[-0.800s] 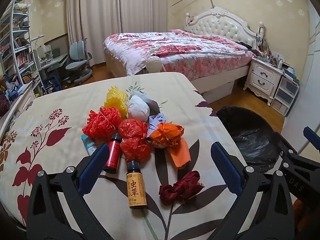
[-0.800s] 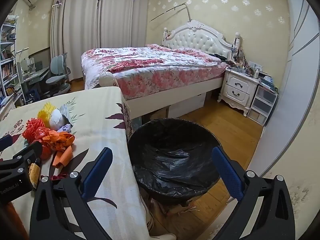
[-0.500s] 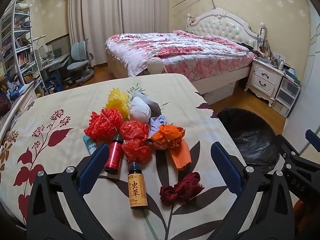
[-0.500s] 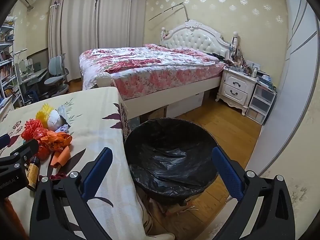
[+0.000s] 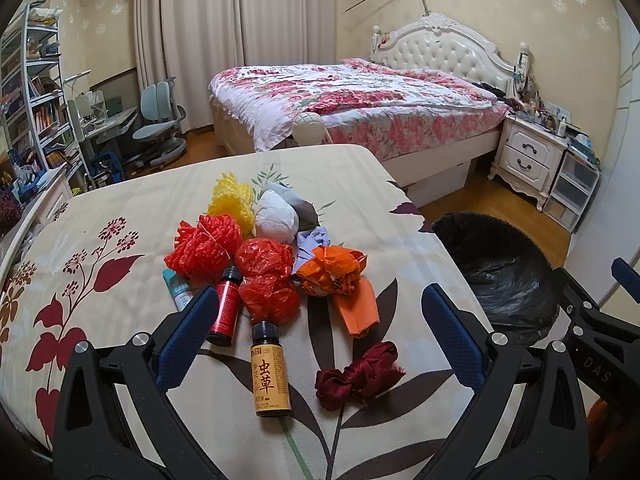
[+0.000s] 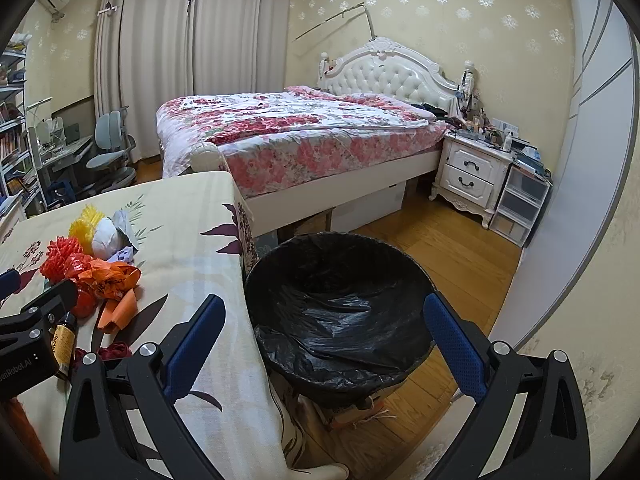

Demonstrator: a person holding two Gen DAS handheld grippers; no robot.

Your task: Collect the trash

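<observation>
Mostly crumpled bright plastic trash (image 5: 264,276).

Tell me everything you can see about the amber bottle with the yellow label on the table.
The amber bottle lies on its side on the floral tablecloth, black screw cap toward the trash pile. Its yellow-orange label carries large red Chinese characters. It looks like a small brown glass or plastic bottle, capped. It lies just short of a red plastic bag ball, with a dark red ribbon to its right. Nothing holds it.

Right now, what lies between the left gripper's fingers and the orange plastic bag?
In the left wrist view, the left gripper is open over the brown bottle and dark red ribbon; beyond, bare tablecloth reaches the orange plastic bag.
</observation>
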